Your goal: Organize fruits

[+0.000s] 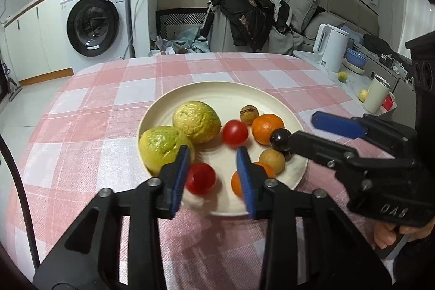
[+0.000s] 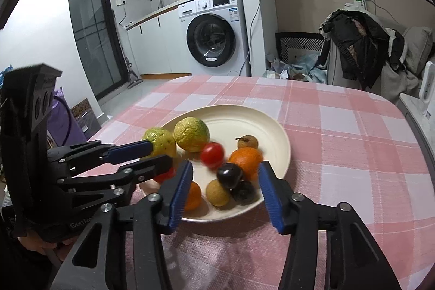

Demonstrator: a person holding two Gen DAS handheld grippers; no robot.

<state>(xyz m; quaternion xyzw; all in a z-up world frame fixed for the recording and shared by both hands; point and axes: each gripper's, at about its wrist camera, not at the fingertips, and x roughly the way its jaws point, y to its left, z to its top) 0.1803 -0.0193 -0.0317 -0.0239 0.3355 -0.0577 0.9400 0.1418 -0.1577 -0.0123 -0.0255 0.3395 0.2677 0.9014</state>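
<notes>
Hovering: both grippers over plate [image 1: 225,97] w/ fruit.
L gripper [image 1: 213,175]: fingers spread, holding nothing, sitting at plate's 6 o'clock rim.
R gripper [image 2: 224,190]: fingers spread, empty, straddling dark plums [image 2: 229,174].
Fruit: guavas [image 1: 195,121] lying at 9 o'clock; oranges [image 1: 267,128], tomatoes [image 1: 235,133] sitting mid-plate.
Plate: resting on pink checked cloth [image 1: 108,105].

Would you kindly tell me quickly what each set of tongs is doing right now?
Left tongs: open, holding nothing, over the plate.
Right tongs: open, holding nothing.
</notes>
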